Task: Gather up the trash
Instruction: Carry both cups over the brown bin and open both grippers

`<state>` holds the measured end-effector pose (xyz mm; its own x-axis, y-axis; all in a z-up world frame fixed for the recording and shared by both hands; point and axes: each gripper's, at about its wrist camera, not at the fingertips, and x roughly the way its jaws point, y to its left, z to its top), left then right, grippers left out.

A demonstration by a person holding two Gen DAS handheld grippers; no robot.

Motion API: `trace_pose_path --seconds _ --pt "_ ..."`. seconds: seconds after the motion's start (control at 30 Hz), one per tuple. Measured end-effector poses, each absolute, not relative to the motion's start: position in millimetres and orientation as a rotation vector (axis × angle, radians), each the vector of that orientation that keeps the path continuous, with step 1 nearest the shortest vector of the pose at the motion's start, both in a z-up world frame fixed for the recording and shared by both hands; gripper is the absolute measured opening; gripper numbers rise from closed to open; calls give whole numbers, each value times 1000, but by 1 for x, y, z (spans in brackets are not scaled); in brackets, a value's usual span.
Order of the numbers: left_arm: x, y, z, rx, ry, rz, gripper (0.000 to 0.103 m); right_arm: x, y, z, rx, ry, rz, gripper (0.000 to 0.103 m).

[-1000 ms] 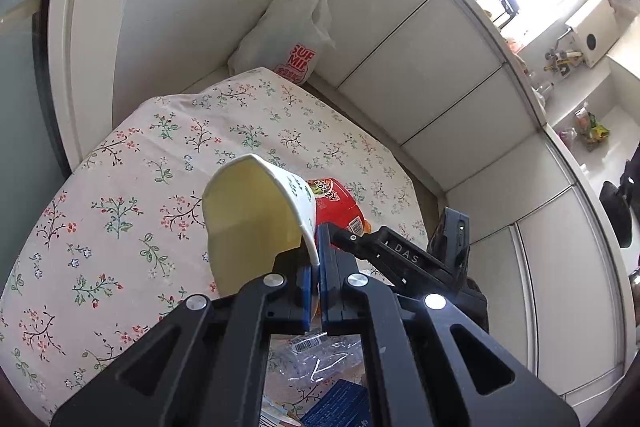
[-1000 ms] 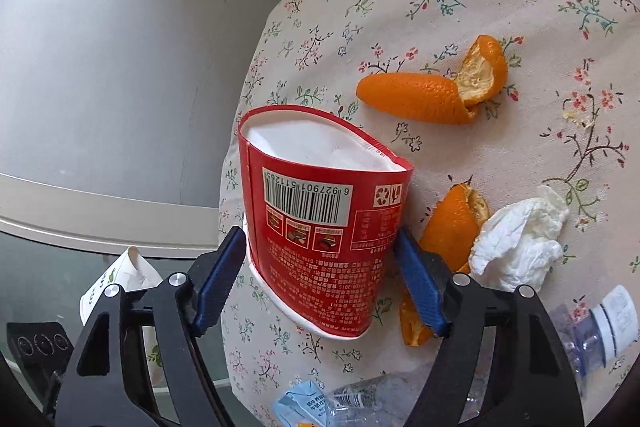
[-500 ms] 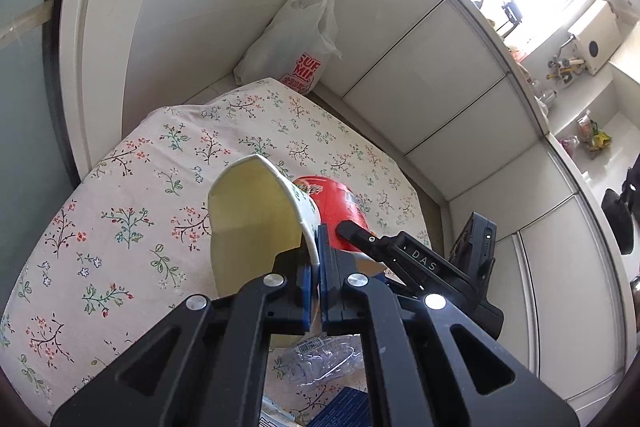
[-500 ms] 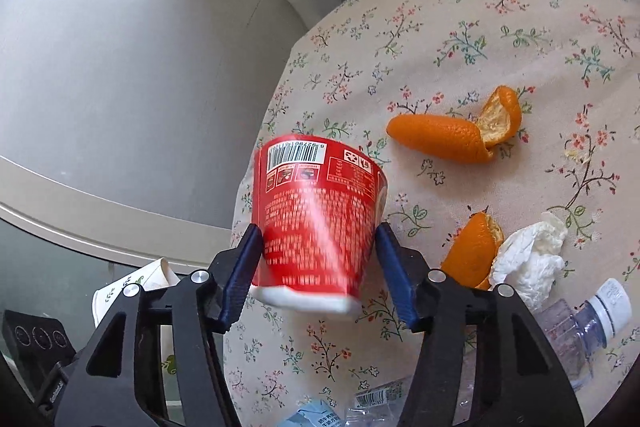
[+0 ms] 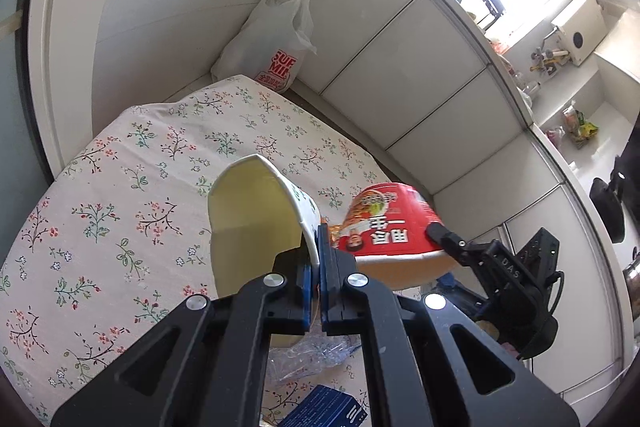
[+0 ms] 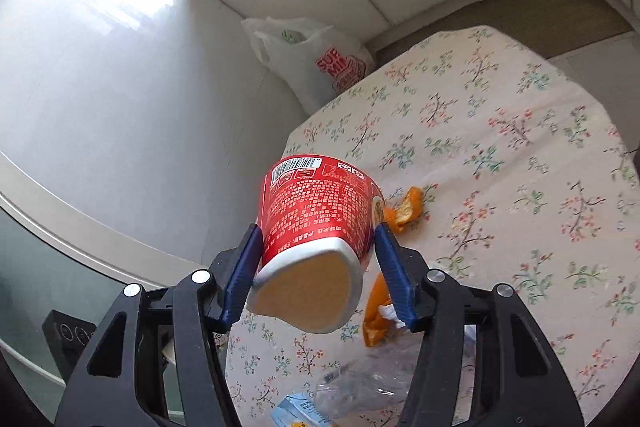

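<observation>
My left gripper (image 5: 318, 267) is shut on the rim of a white paper cup (image 5: 256, 223) with a pale yellow inside, held above the table. My right gripper (image 6: 316, 259) is shut on a red instant-noodle cup (image 6: 318, 211), squeezed and lifted off the table with its open mouth tilted toward the camera. The red cup also shows in the left wrist view (image 5: 388, 231), just right of the paper cup. A white plastic bag (image 5: 276, 43) with red lettering stands on the floor beyond the table's far edge; it also shows in the right wrist view (image 6: 320, 63).
The table has a floral cloth (image 6: 500, 155). Orange peels (image 6: 406, 209) and a crumpled tissue lie on it under the red cup. A crushed clear plastic bottle (image 6: 360, 383) and a blue carton (image 5: 328, 407) lie near the front edge. White cabinets (image 5: 400, 67) run behind.
My right gripper closed on the red cup, lifted it off the table and tipped its mouth toward me. Both grippers rose; the left still holds the paper cup.
</observation>
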<state>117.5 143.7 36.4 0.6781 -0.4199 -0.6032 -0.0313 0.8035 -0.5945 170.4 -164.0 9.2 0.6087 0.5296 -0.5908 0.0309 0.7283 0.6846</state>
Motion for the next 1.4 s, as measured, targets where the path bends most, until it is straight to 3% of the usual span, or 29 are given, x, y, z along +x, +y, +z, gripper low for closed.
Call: trace_pose_path --seconds 0.37,0.73,0.77,0.93,1.03,1.4 --pt "125 93 32 -580 837 -305 2 123 -305 46 671 695 -6 57" --pt "130 12 28 -496 862 -418 2 98 -381 45 294 662 -458 61" --pt "131 1 28 -483 865 -432 2 96 -384 45 272 659 -480 62" --pt "134 -51 29 -415 877 -504 2 82 -393 59 185 595 -544 89" --pt "138 -87 30 -399 884 -546 2 70 -398 72 113 531 -595 96" --pt "151 -218 42 -393 903 -736 2 32 -460 77 247 510 -715 96"
